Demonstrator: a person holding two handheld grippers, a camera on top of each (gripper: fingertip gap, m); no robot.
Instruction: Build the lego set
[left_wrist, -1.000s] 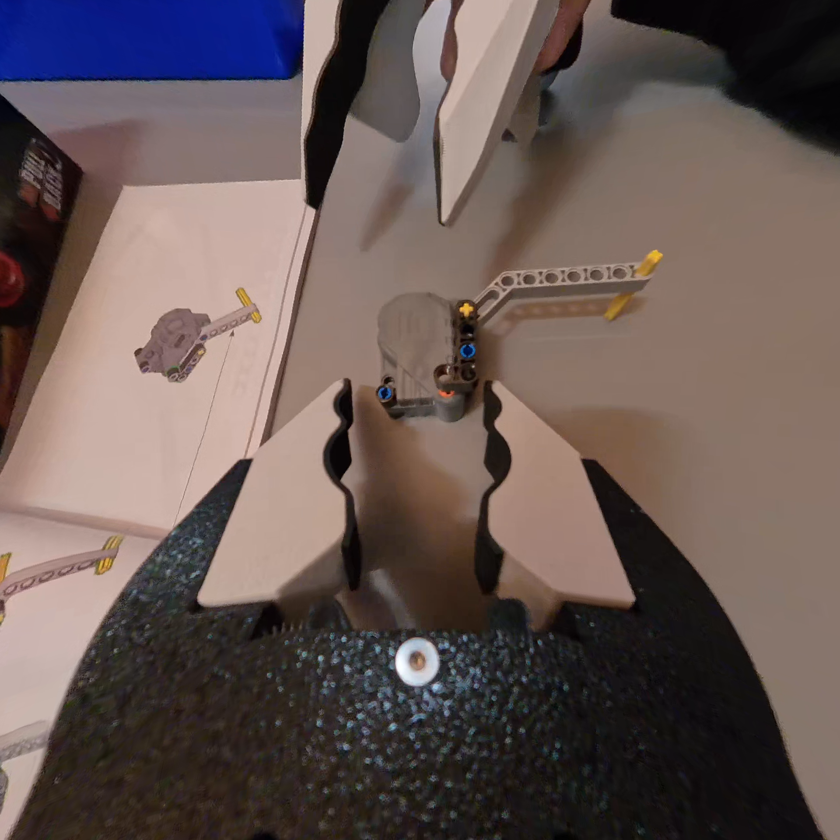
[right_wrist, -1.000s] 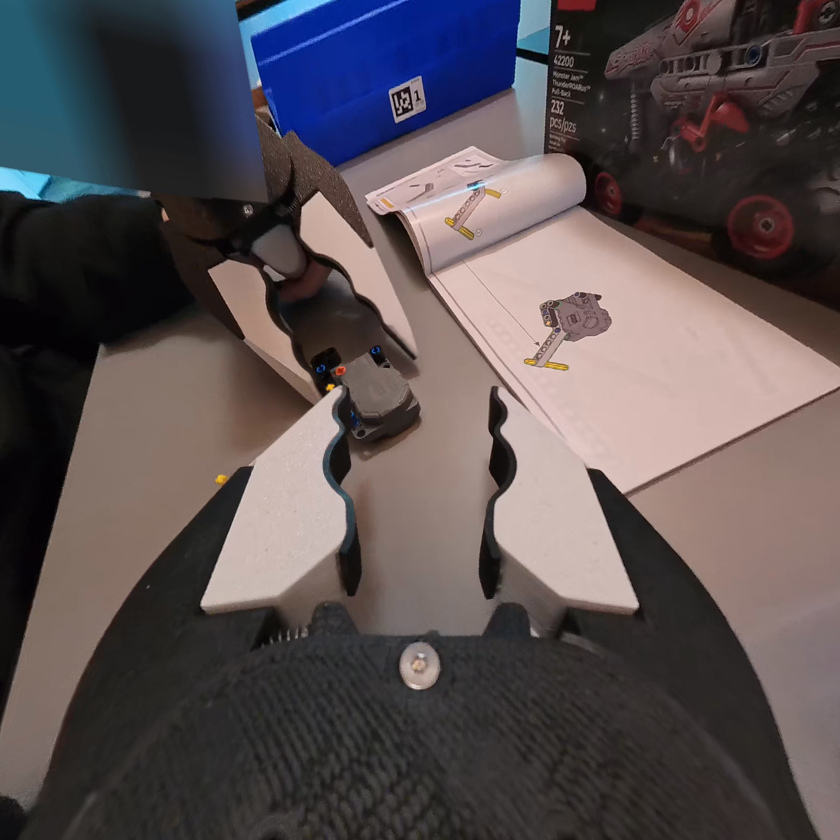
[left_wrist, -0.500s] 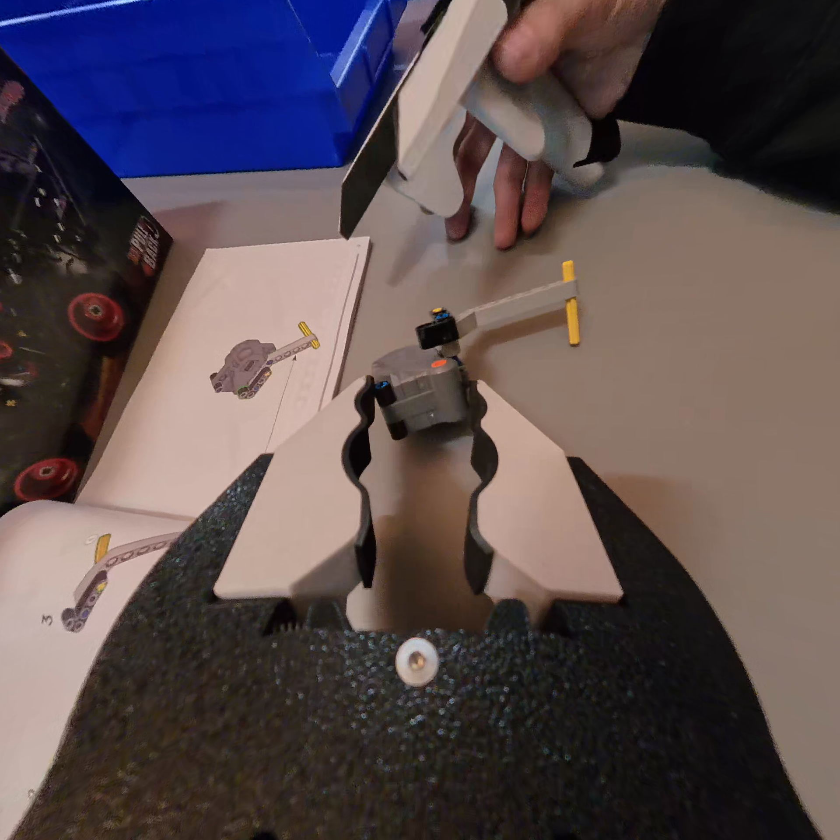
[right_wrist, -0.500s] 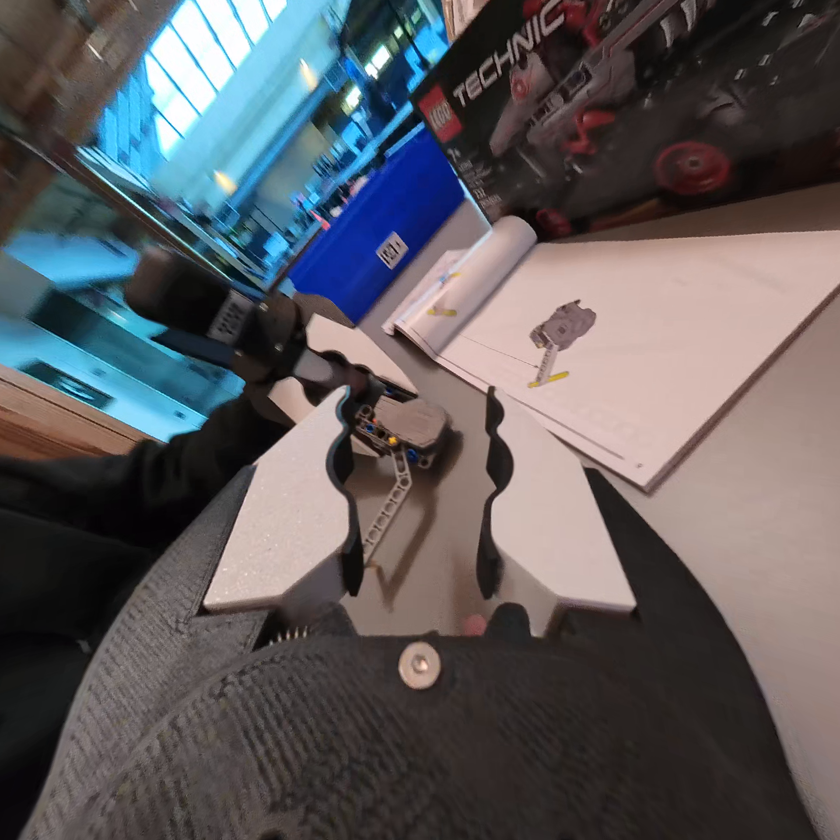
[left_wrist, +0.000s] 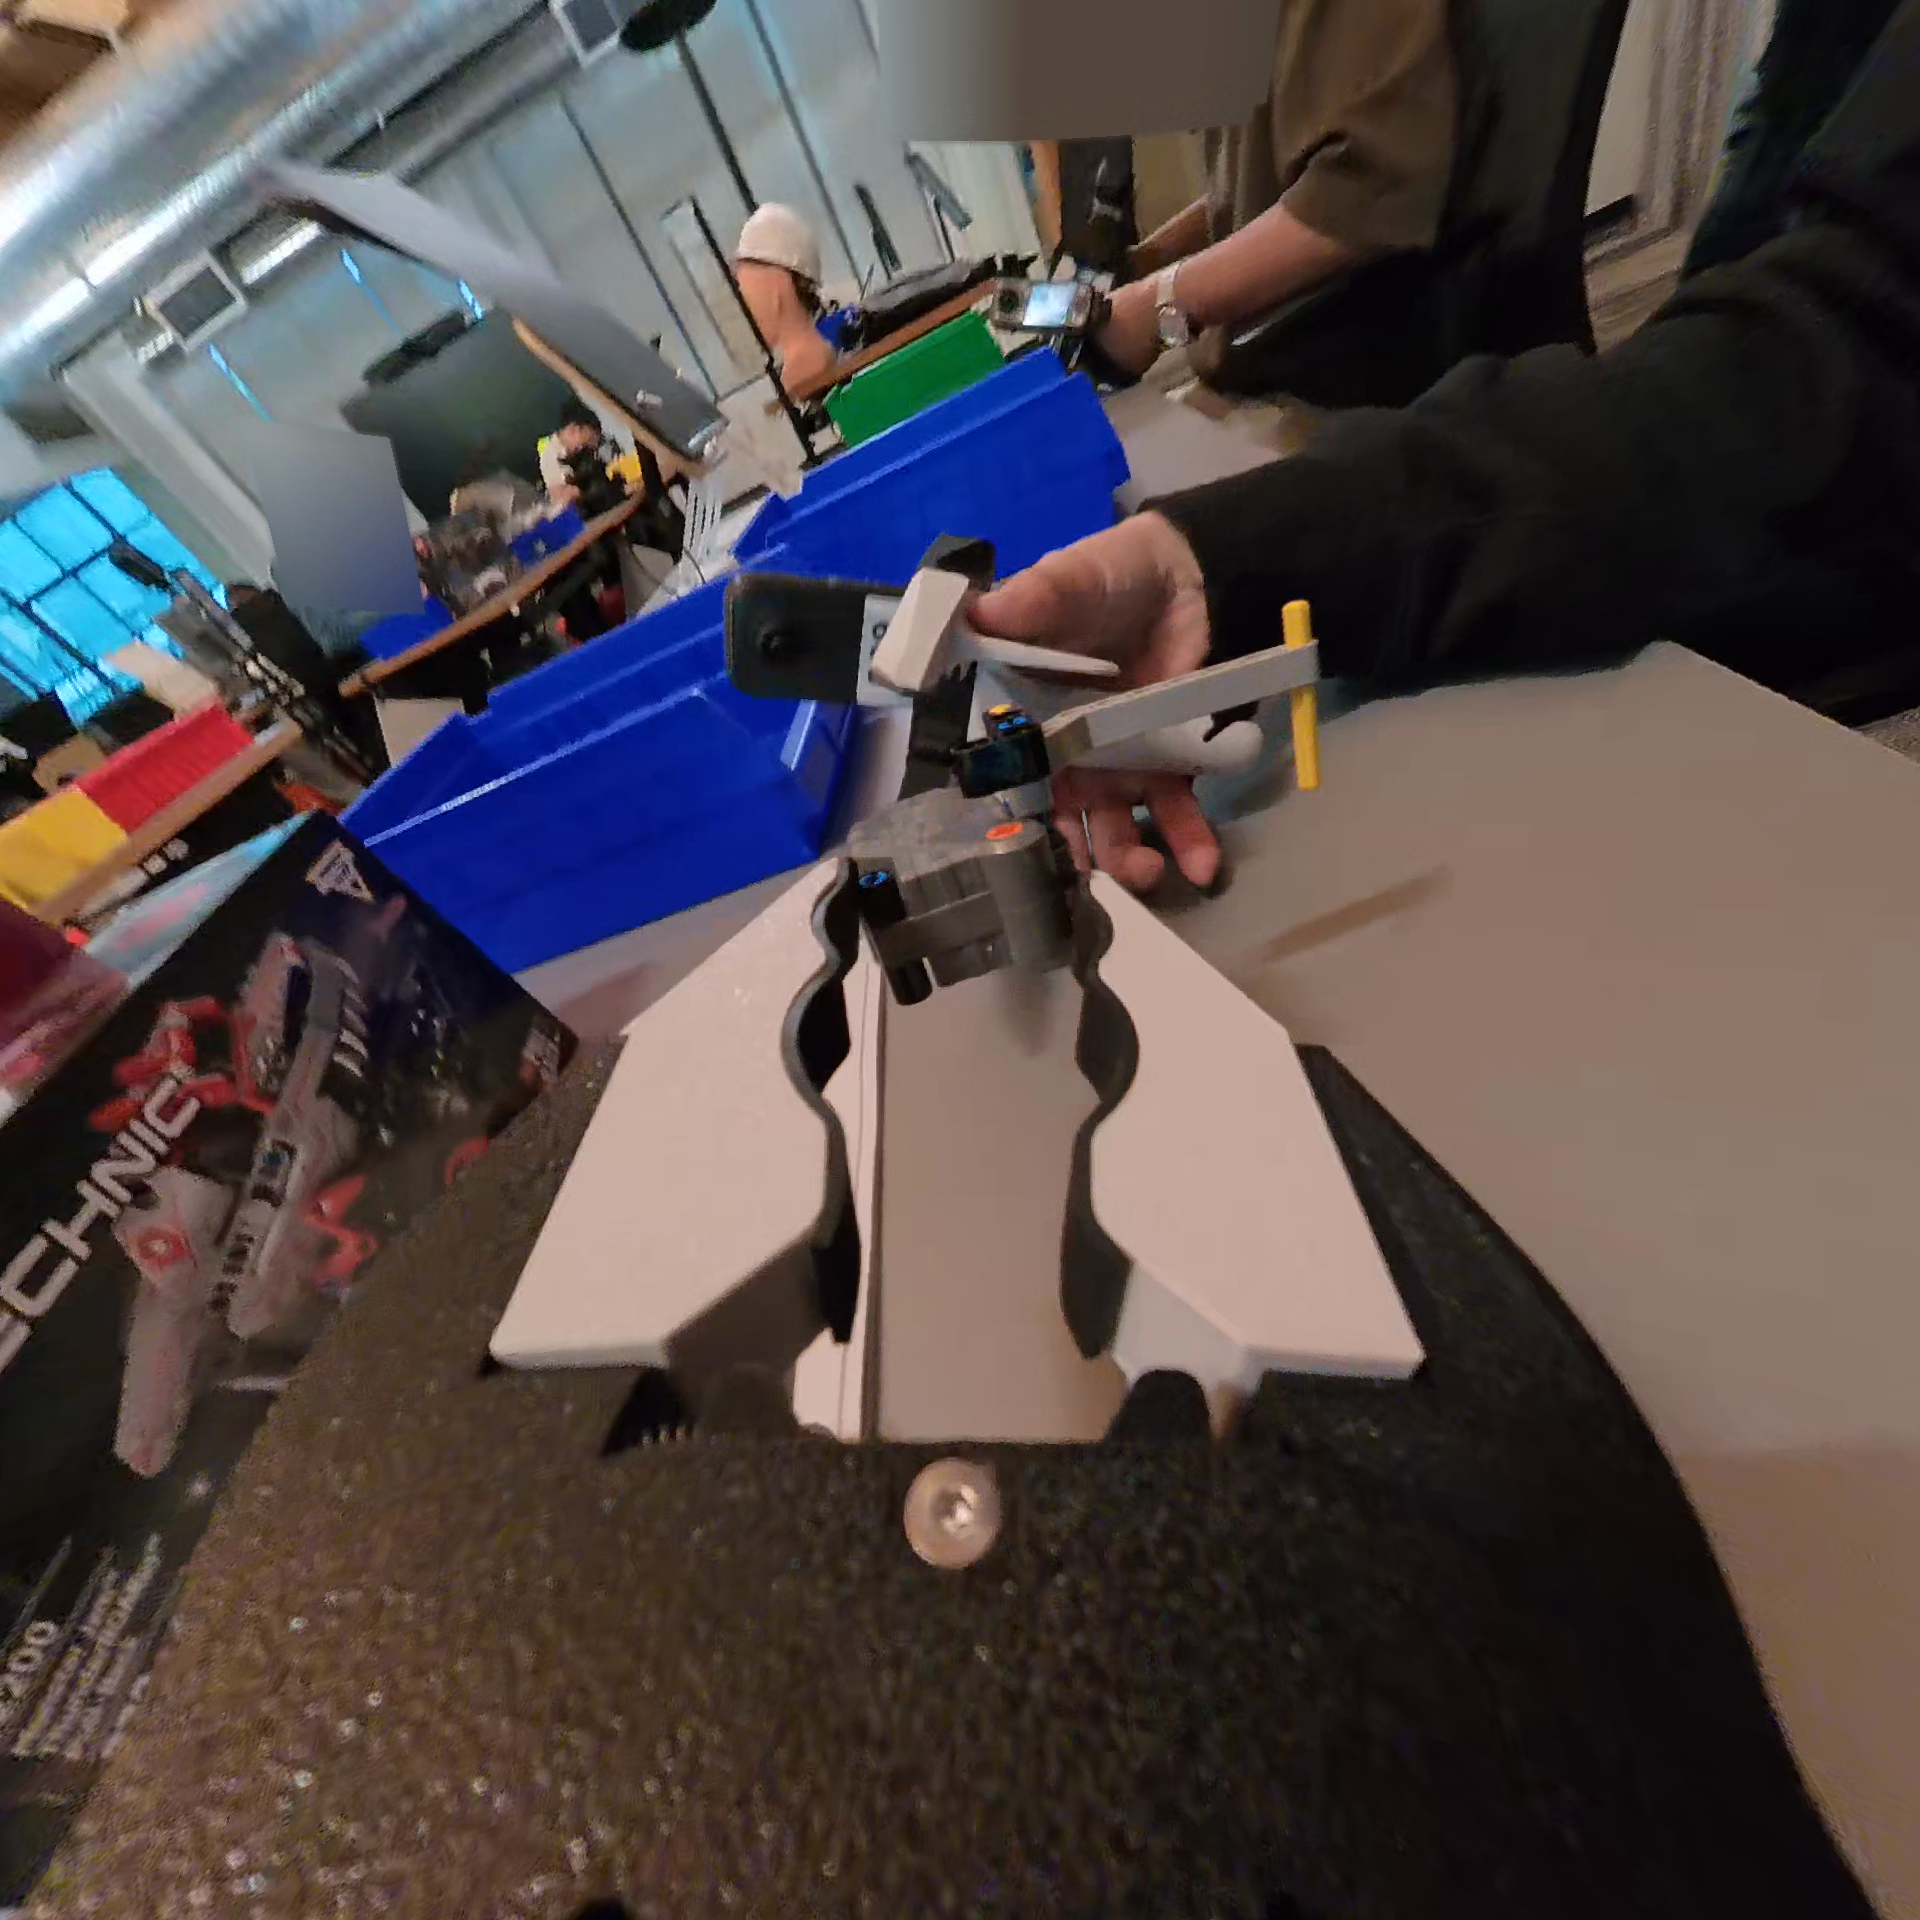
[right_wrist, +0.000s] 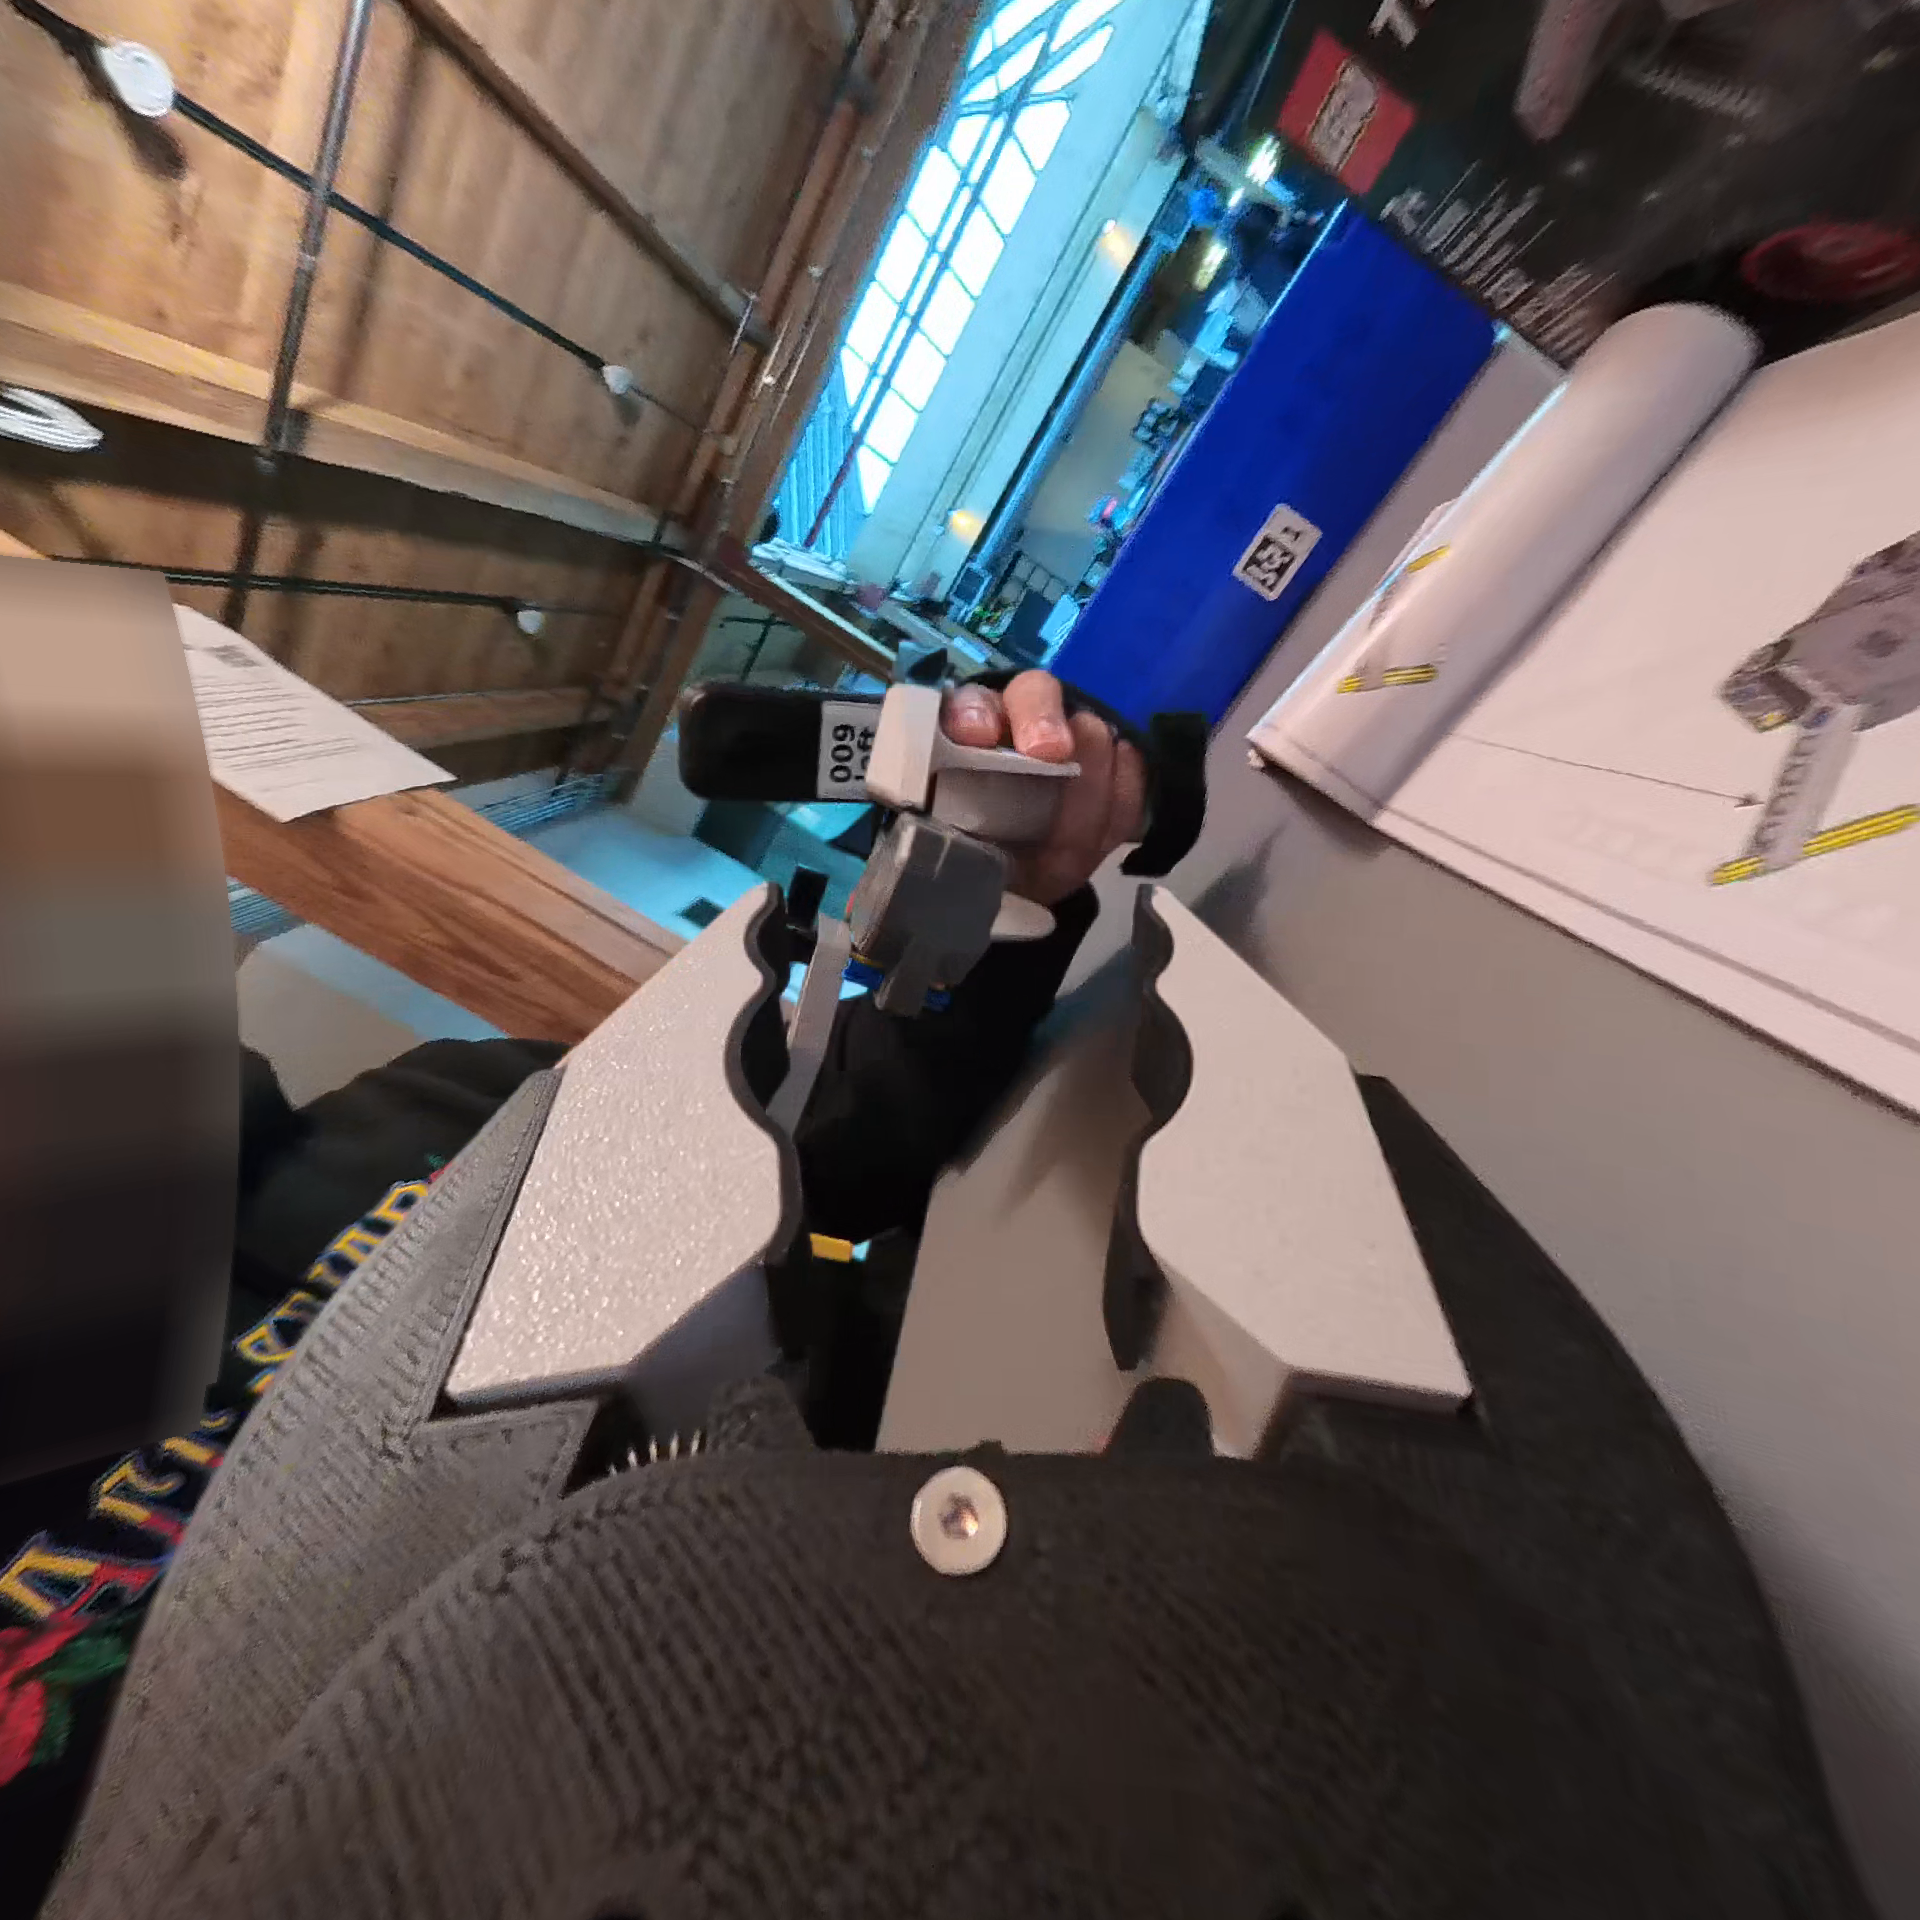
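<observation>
Left wrist view, going left to right: the lego box stands at 9 o'clock, then the blue bins run from about 10 toward 12. Dead centre, the left gripper has its fingers clamped on the lego assembly, held up off the grey table. The assembly is a chunky dark grey block with blue pin ends and an orange dot on top, plus a black connector. From there a light grey beam sticks out toward 1 o'clock and ends in a yellow axle set crosswise. Right behind the beam is a hand on the other gripper's handle, very close; I can't tell if it's touching. The table at 3 o'clock is bare, so that side has room.

Right wrist view: the right gripper has its fingers apart, holding nothing. The grey block sits at the fingertip line, nearer the left finger, and the beam runs down along that finger's inner edge. The instruction booklet lies open at 2 o'clock, its near edge close to the right finger.
</observation>
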